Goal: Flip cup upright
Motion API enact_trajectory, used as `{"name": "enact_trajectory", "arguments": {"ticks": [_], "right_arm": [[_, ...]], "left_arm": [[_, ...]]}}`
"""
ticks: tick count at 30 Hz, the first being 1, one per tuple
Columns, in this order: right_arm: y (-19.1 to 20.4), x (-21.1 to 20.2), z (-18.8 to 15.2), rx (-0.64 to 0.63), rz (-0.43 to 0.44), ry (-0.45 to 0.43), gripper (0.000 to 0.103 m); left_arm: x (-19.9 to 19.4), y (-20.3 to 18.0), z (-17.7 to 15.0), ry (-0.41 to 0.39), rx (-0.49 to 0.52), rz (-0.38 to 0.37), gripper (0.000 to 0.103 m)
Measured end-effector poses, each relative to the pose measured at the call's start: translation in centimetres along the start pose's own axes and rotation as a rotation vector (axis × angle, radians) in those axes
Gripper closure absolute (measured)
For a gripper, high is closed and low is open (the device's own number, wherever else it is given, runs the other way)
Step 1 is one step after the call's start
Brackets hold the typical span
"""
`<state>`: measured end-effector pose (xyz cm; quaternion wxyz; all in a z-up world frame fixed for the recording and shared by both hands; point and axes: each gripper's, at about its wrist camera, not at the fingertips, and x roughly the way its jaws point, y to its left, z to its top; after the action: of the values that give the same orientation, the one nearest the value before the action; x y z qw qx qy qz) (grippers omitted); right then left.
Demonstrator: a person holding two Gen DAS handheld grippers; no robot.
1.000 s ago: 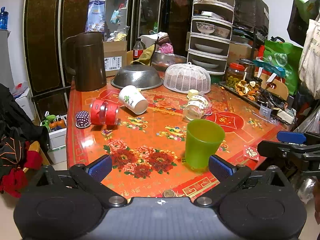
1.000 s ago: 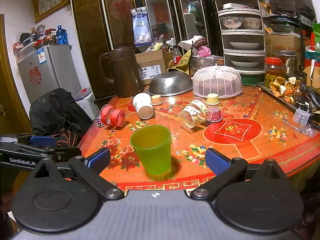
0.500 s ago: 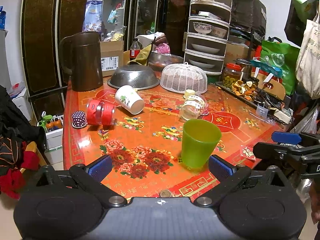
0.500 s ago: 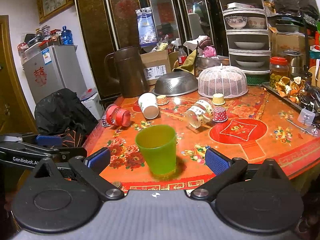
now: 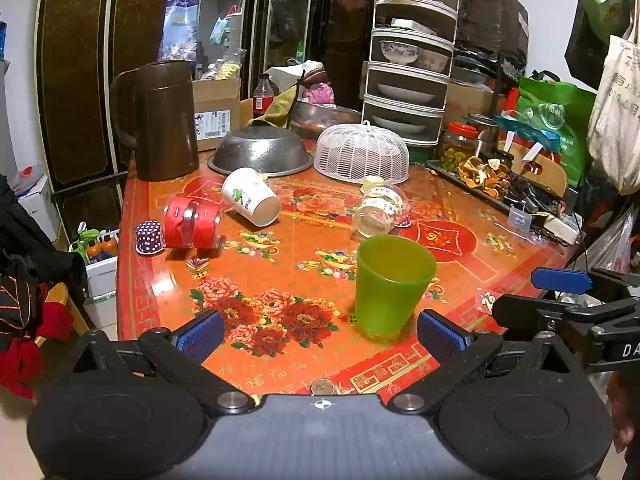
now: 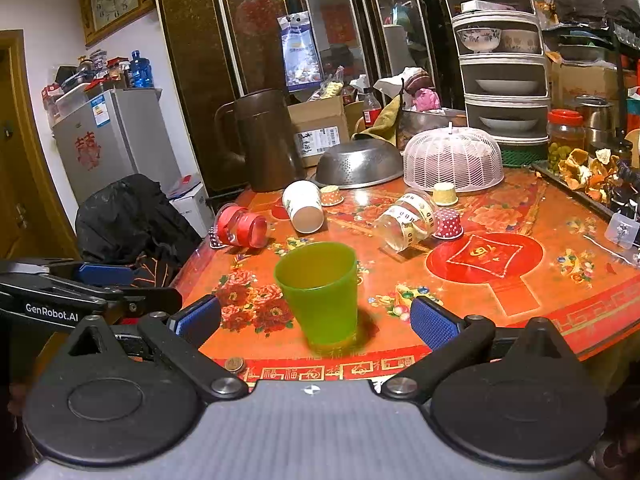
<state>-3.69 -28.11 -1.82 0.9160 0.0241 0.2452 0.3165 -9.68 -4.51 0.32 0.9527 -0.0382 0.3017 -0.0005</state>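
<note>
A green plastic cup (image 5: 390,286) stands upright, mouth up, near the front edge of the red flowered table (image 5: 280,280); it also shows in the right wrist view (image 6: 320,294). My left gripper (image 5: 320,338) is open and empty, held back from the cup, which sits toward its right finger. My right gripper (image 6: 316,320) is open and empty, with the cup in front of it between the fingers' lines, untouched. A white paper cup (image 5: 250,196), a red cup (image 5: 192,222) and a clear jar (image 5: 380,210) lie on their sides farther back.
A brown jug (image 5: 160,120), an upturned steel colander (image 5: 260,152) and a white mesh food cover (image 5: 362,154) stand at the back. A tiered dish rack (image 5: 412,52) and a cluttered tray (image 5: 492,176) are at the right. A coin (image 5: 322,386) lies at the front edge.
Both grippers have drawn back slightly from the table, still open. The green cup has stayed upright in place.
</note>
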Motion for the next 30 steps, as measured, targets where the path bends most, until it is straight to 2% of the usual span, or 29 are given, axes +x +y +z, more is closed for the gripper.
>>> {"name": "enact_trajectory", "arguments": {"ticks": [3,8,12,13,15,16,17,20,25,30], "right_arm": [[0.0,0.2,-0.5,-0.026,0.020,-0.003,0.001],[0.2,2.2,-2.9,-0.087,0.072,-0.022,0.001],[-0.4,5.4,-3.4,-0.077,0.044,-0.043,0.003],[-0.7,6.6,-3.3,-0.070,0.036,-0.048,0.005],[-1.1,8.8,-3.0,-0.065,0.035,-0.021,0.018],[-1.1,9.6,-2.8,-0.070,0.035,-0.008,0.034],[-1.0,10.7,-2.6,-0.083,0.036,0.010,0.038],[-0.3,12.7,-1.8,-0.132,-0.015,0.012,0.041],[0.8,15.4,1.4,-0.147,-0.022,0.044,0.042],[1.6,16.0,2.3,-0.138,-0.005,0.055,0.044]], "left_arm": [[-0.2,0.1,0.0,-0.025,-0.011,-0.008,0.000],[-0.7,0.7,-0.1,-0.131,-0.030,-0.030,0.000],[0.4,1.3,-0.2,-0.157,-0.042,-0.058,0.000],[0.7,1.6,-0.3,-0.165,-0.052,-0.059,0.000],[1.2,2.4,-0.6,-0.172,-0.079,-0.064,0.000],[1.4,2.8,-0.8,-0.172,-0.094,-0.067,0.000],[1.7,3.4,-0.9,-0.171,-0.111,-0.070,0.000],[2.1,5.3,-1.2,-0.171,-0.158,-0.068,0.000],[2.7,8.6,-1.5,-0.179,-0.222,-0.062,0.000],[3.4,9.9,-1.0,-0.167,-0.205,-0.029,0.000]]}}
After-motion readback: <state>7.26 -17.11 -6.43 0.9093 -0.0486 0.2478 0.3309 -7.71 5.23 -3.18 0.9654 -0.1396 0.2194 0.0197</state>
